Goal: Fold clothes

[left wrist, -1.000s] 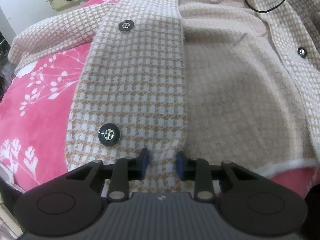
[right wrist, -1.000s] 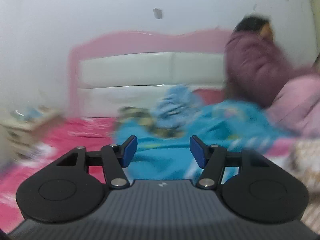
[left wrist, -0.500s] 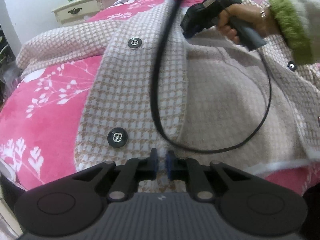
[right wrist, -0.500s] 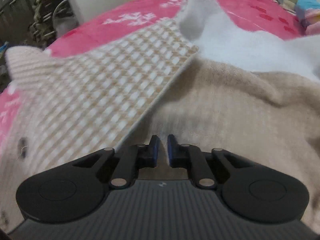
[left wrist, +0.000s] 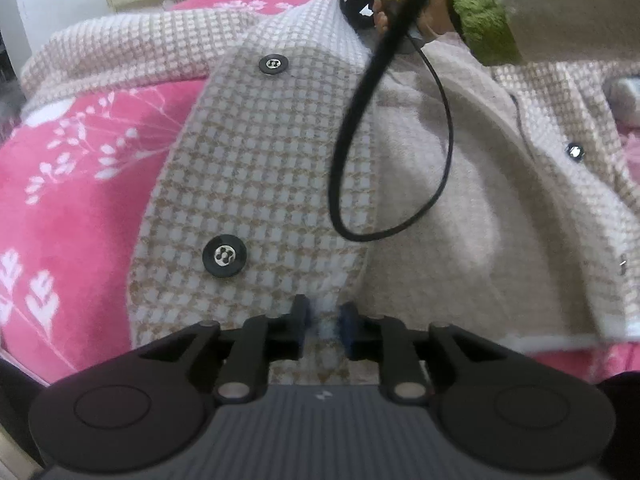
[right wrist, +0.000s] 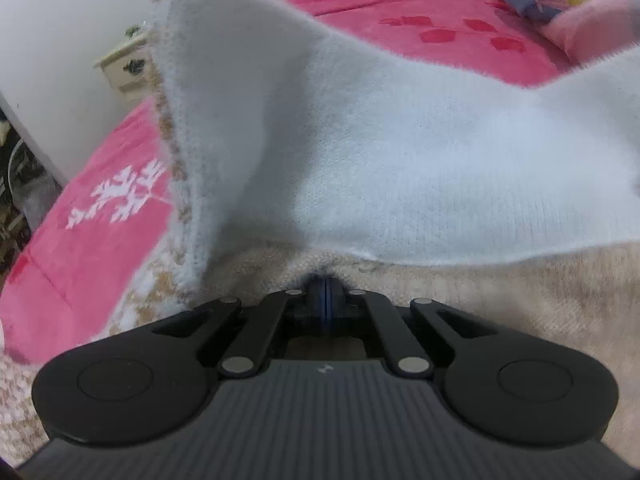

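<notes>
Left gripper point(left wrist: 323, 317) jaws opening around cardigan point(left wrist: 260, 168) hem, right gripper point(right wrist: 325, 295) clenched on collar, cable point(left wrist: 348, 128) across.

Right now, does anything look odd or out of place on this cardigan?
Yes. A black cable from the right gripper droops in a loop over the checked cardigan, across the front panel. It could snag during folding.

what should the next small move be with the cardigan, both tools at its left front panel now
Probably lift both tools together and carry the front panel across the beige inside. The left tool has the hem between its opening jaws; the right tool is shut at the collar, so the cardigan's edge looks gripped at both ends.
</notes>
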Tool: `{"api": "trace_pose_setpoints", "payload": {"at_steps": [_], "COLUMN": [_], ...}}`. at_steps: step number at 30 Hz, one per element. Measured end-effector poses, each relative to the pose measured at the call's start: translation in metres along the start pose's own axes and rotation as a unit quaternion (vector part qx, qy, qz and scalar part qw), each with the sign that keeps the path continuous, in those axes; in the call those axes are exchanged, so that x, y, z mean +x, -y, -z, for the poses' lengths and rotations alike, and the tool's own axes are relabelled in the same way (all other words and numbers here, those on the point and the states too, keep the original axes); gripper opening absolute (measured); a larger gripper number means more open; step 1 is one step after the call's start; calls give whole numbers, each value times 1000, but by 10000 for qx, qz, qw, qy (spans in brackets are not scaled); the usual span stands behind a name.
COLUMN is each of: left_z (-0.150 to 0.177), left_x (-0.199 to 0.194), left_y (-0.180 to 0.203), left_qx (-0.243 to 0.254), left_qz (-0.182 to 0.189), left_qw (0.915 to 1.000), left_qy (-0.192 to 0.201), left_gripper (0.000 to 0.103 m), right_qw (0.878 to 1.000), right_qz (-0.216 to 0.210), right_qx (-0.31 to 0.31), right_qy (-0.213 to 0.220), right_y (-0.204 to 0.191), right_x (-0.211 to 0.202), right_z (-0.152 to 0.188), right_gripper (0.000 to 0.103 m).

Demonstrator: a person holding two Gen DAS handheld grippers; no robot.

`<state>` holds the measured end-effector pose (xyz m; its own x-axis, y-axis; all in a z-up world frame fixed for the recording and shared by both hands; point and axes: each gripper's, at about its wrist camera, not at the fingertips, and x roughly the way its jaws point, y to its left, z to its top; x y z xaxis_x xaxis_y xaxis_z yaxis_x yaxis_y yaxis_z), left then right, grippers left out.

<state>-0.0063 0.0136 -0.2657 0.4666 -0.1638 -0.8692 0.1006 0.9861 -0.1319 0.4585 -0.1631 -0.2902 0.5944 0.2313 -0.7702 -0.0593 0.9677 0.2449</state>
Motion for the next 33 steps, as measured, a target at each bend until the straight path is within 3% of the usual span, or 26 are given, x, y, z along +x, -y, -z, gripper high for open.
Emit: {"api": "trace_pose_setpoints", "payload": {"at_steps": [3, 5, 7, 9, 11, 12, 13, 16, 17, 18, 21, 23, 24, 25, 27, 28, 30, 33], "left_z": [-14, -25, -34, -40, -43, -45, -46, -46, -45, -44, -40, -37, -36, -35, -32, -31, -32, -38], "left_x": [-24, -42, -53, -52, -39, -30, -22, -6, 0, 7, 22, 26, 27, 26, 23, 18, 7, -13], "left_y": [-18, -35, -53, -67, -77, -81, -86, -95, -97, -100, -105, -107, -108, -110, -115, -119, -130, -152], "left_qx": [-166, -351, -501, -485, -471, -509, -561, -715, -757, -801, -1056, -1218, -1313, -1424, -1672, -1839, -2153, -2490], "left_qz": [289, 369, 321, 210, 215, 231, 217, 172, 150, 139, 302, 301, 318, 354, 408, 404, 297, 4], "left_qw": [9994, 9984, 9977, 9984, 9986, 9983, 9979, 9972, 9970, 9966, 9939, 9921, 9908, 9892, 9850, 9819, 9750, 9648], "left_qy": [109, 240, 309, 212, -51, -162, -242, -168, -114, -90, -135, -74, -43, -12, 90, 200, 455, 848], "left_gripper": [29, 50, 54, 58, 61, 61, 61, 68, 70, 70, 60, 37, 27, 13, 11, 10, 9, 8], "right_qw": [9991, 9991, 9996, 9993, 9912, 9801, 9630, 9067, 8957, 8864, 8782, 8760, 8708, 8655, 8664, 8685, 8851, 8969], "right_qz": [-121, 102, 166, -187, -926, -1381, -1796, -2501, -2564, -2605, -2510, -2381, -2303, -2234, -2156, -2158, -2179, -2506], "right_qx": [132, 8, -62, -315, -937, -1426, -2000, -3363, -3602, -3799, -3977, -3983, -4052, -4151, -4232, -4226, -3934, -3520], "right_qy": [-377, -411, -220, 20, 110, -4, -196, -474, -476, -471, -871, -1312, -1564, -1693, -1543, -1437, -1199, -941], "right_y": [12, 20, 22, 9, -27, -55, -89, -185, -212, -239, -295, -321, -331, -337, -337, -337, -334, -337], "right_x": [-26, -54, -88, -120, -138, -139, -135, -111, -99, -87, -35, -18, -12, -11, -19, -24, -33, -45], "right_z": [-1, 3, 7, 7, 10, 12, 16, 36, 43, 50, 62, 78, 87, 93, 93, 91, 77, 54], "right_gripper": [7, 18, 23, 26, 36, 55, 68, 86, 88, 88, 88, 86, 58, 37, 9, 8, 8, 8]}}
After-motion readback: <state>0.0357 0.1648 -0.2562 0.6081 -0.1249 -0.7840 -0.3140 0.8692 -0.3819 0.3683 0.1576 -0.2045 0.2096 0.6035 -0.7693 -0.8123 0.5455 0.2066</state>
